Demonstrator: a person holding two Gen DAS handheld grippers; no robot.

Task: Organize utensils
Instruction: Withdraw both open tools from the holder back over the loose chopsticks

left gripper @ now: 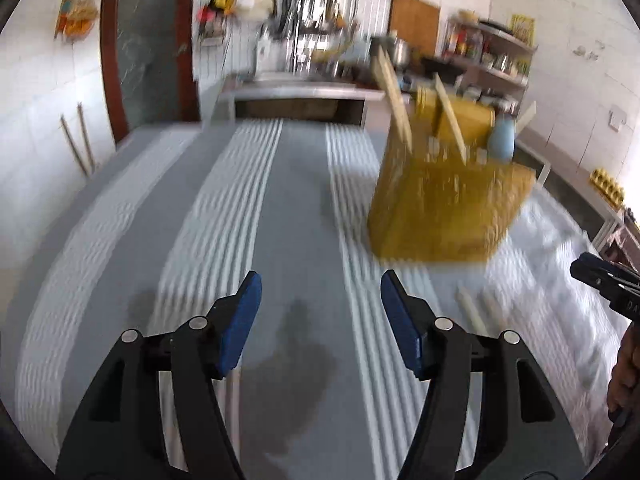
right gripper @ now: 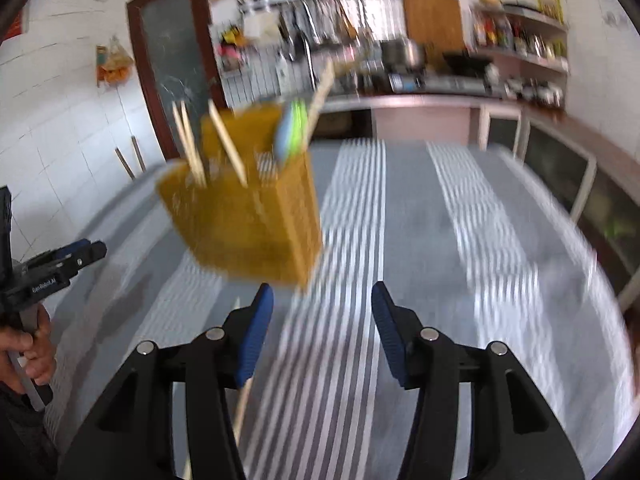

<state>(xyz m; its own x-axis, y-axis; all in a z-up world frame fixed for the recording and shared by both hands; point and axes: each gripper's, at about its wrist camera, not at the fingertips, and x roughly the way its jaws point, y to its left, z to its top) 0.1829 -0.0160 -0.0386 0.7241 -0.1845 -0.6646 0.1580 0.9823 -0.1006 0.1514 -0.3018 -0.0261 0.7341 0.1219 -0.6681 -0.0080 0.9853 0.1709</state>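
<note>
A yellow utensil holder (left gripper: pixel 444 208) stands on the grey striped tablecloth, with several chopsticks (left gripper: pixel 394 92) and a pale blue spoon (left gripper: pixel 502 140) standing in it. It also shows in the right wrist view (right gripper: pixel 248 216), with chopsticks (right gripper: pixel 226 142) and a blue-green spoon (right gripper: pixel 290 130). Two pale chopsticks (left gripper: pixel 474 312) lie on the cloth in front of it; one chopstick (right gripper: pixel 242 404) shows under my right gripper's left finger. My left gripper (left gripper: pixel 320 316) is open and empty, left of the holder. My right gripper (right gripper: pixel 322 320) is open and empty, just in front of the holder.
The striped tablecloth (left gripper: pixel 280 220) covers the table. A kitchen counter with racks, pots and shelves (right gripper: pixel 440 76) runs along the back wall. A dark door (right gripper: pixel 176 60) stands at the back left. Both views are motion-blurred. Each gripper shows at the other view's edge (left gripper: pixel 604 280) (right gripper: pixel 52 268).
</note>
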